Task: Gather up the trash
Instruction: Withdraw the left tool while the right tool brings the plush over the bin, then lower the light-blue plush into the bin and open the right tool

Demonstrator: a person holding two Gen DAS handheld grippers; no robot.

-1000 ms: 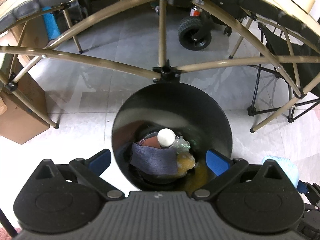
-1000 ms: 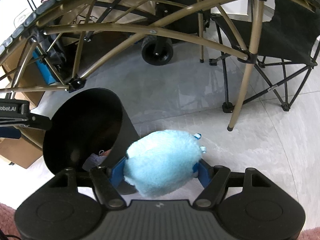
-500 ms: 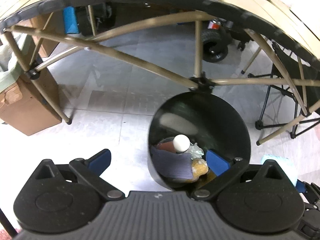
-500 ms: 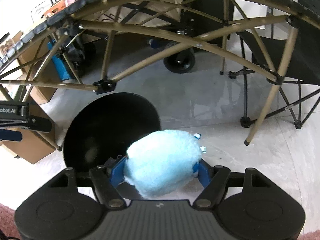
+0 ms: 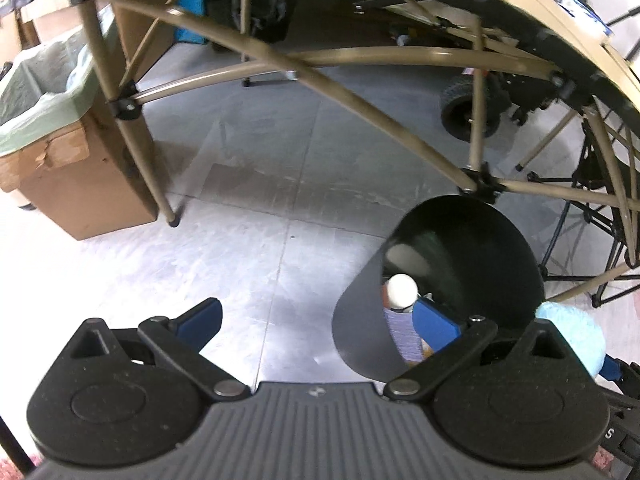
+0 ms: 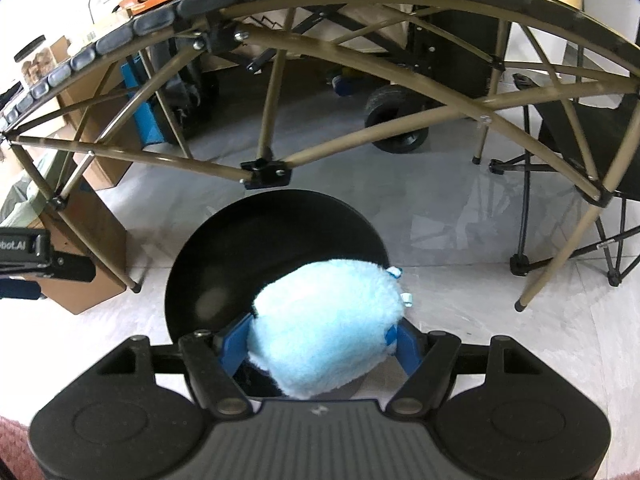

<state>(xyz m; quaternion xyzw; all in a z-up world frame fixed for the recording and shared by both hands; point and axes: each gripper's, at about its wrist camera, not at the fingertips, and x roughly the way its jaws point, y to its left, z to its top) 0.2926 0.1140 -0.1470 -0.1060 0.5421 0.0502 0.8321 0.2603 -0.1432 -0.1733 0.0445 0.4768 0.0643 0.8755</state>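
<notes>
Trash in my right gripper (image 6: 322, 342): a pale blue fluffy bundle (image 6: 324, 328), pinched between both pads, hangs over the near rim of the black bin (image 6: 276, 216), ready to drop. My left gripper (image 5: 320, 328) hovers beside it, jaws spread and empty. Earlier scraps already line the bottom.

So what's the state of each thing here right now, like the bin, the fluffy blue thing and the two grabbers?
Black bin: upright, open-topped, partly filled with trash.
Fluffy blue item: clamped between the right gripper's pads, above the bin's near rim.
Right gripper: shut on the fluffy blue item.
Left gripper: open, empty.
</notes>
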